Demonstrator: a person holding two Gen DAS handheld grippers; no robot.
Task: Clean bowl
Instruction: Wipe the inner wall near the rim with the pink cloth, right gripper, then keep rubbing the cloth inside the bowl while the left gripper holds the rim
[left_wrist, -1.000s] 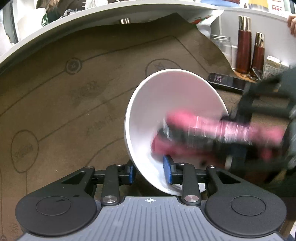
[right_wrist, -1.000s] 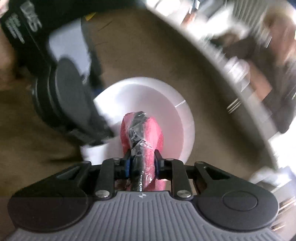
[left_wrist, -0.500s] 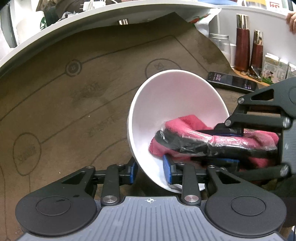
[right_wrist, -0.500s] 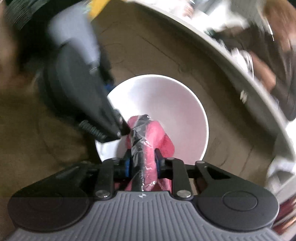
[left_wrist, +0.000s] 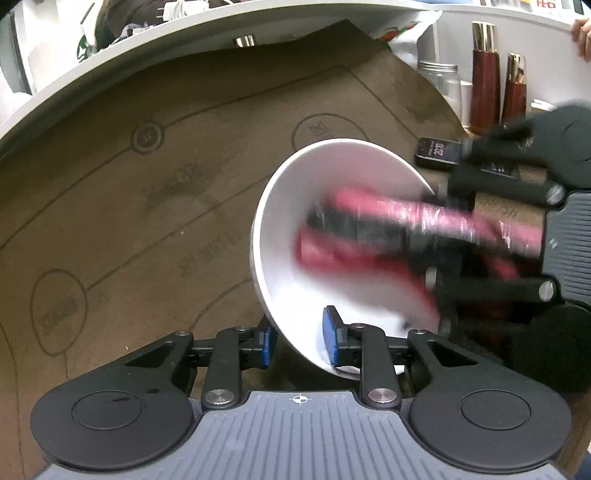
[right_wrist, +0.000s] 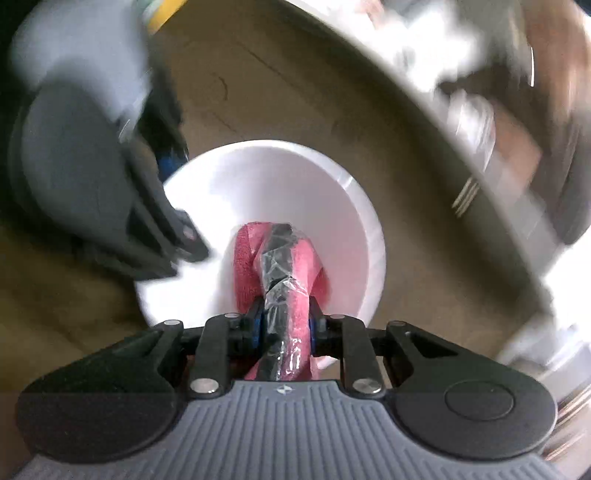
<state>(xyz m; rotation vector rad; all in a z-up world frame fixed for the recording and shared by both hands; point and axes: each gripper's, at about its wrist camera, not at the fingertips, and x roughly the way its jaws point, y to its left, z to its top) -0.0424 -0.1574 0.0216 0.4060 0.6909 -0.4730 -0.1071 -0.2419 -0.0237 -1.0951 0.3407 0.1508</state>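
Note:
A white bowl (left_wrist: 295, 206) is tilted on its side above the brown mat, its rim clamped between the blue pads of my left gripper (left_wrist: 298, 343), which is shut on it. My right gripper (right_wrist: 285, 328) is shut on a rolled pink cloth (right_wrist: 247, 254) bound with black tape and clear wrap. The cloth's tip presses inside the bowl (right_wrist: 280, 177). In the left wrist view the pink cloth (left_wrist: 373, 229) and the right gripper (left_wrist: 436, 245) come in from the right, blurred by motion. The left gripper's body shows at the upper left of the right wrist view.
The brown mat (left_wrist: 155, 192) with printed outlines covers the round table. A phone (left_wrist: 437, 152), a glass jar (left_wrist: 445, 83) and two dark red bottles (left_wrist: 484, 77) stand at the back right. A white ledge (left_wrist: 184, 33) rings the table's far edge.
The pink cloth in my right gripper has swept across the inside of the bowl, from low to higher up. The bowl and my left gripper have stayed in place.

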